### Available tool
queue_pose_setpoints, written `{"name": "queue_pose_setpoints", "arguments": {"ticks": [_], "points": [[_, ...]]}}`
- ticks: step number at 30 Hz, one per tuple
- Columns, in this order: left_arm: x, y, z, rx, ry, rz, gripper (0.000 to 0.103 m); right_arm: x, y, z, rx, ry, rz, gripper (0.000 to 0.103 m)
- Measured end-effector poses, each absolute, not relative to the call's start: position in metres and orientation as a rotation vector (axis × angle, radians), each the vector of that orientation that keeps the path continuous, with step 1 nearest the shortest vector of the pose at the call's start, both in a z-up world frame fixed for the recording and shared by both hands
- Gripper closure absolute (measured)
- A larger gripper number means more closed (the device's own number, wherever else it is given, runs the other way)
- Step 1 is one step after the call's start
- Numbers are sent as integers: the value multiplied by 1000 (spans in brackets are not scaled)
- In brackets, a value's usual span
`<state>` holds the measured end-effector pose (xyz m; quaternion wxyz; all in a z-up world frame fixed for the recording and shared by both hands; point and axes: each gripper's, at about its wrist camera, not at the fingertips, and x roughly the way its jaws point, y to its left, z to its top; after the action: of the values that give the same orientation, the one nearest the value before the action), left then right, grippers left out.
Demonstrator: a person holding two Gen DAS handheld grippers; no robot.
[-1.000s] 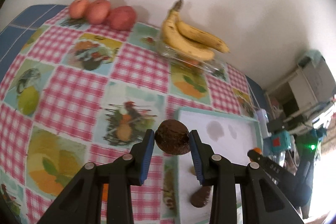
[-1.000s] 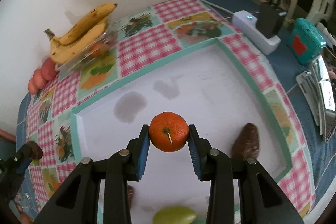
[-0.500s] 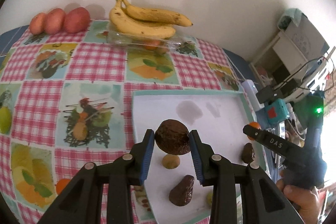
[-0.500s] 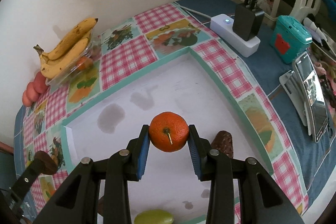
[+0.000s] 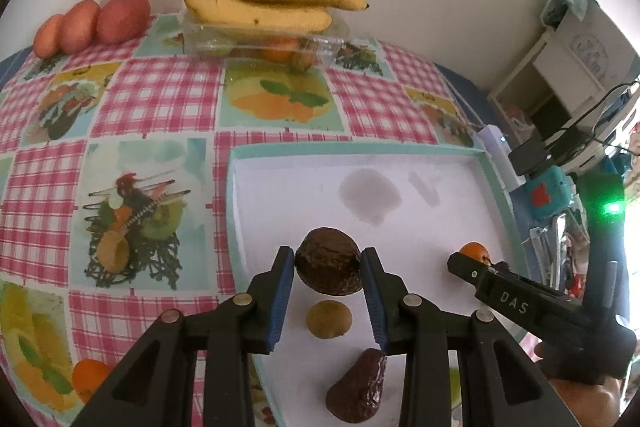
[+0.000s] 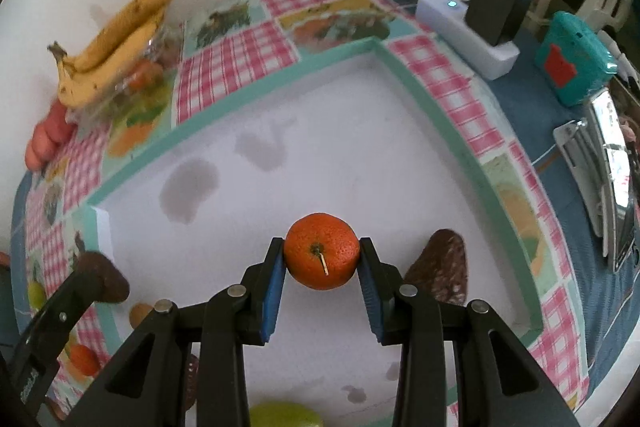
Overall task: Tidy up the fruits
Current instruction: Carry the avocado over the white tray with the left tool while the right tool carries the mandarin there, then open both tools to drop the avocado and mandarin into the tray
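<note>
Both grippers have carried clenched fruit over the white tray (image 5: 496,183): left gripper (image 5: 329,269) grasping the dark avocado (image 5: 328,261), right gripper (image 6: 322,261) the orange (image 6: 321,255), so placing looks imminent.

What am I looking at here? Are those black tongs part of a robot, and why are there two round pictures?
No robot: a person holds a hand-held gripper in each hand, and each carries a wide-angle camera looking along its two fingers. That gives two round pictures, one per hand.

In the left-hand view, the left hand-held gripper is shut on a dark brown round fruit. In the right-hand view, the right hand-held gripper is shut on an orange.

Both hang over a white tray with a teal rim on a pink checked tablecloth. In the tray lie a small tan fruit and a dark pear-shaped fruit. By the wall are bananas on a clear box and three reddish fruits.
</note>
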<state>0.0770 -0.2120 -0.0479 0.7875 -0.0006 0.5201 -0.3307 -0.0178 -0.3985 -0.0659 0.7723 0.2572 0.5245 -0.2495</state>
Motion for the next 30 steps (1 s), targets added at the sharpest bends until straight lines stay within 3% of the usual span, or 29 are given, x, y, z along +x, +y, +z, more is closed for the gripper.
{"name": "queue_pose_setpoints", "arguments": {"ticks": [22,27,30], "points": [[82,-209,-55,11,1161,-692,65,-14,-391,-74,495,1165,-550,65],[81,-208,-43,9,1141,-699,63,-16,-392,-69,488,1151,-559,62],[81,-208,-36,13,1133,-692,58,-17,-393,-64,485,1140,-566,51]]}}
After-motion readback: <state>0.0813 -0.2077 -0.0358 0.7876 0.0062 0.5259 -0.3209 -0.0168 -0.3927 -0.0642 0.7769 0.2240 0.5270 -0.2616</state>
